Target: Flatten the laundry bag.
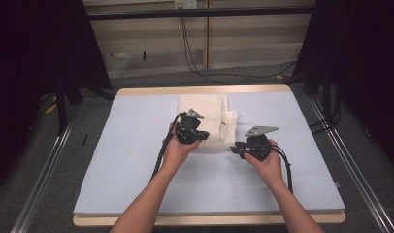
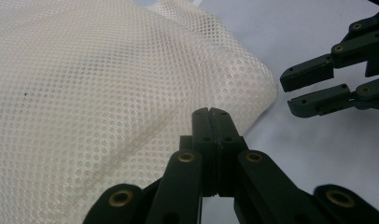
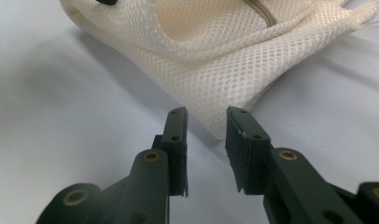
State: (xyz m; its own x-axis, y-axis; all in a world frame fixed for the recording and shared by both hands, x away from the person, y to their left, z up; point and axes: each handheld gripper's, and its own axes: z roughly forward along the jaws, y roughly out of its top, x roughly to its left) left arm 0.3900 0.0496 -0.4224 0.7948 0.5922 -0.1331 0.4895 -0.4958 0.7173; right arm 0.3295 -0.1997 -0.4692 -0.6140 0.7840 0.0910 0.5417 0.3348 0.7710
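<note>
White mesh bag (image 1: pixel 205 121) lies folded at the desk's (image 1: pixel 137 170) far middle. Left gripper (image 2: pixel 210 122), jaws pressed together, rests over its near edge. Right gripper (image 3: pixel 204 135), jaws spread, faces a corner; closing now would likely miss the fabric or pinch only one layer.

No text, label, brand, number or sign can be read anywhere: none on the mesh cloth (image 2: pixel 108 93), on either tool, or on the tabletop (image 1: pixel 137 145).
</note>
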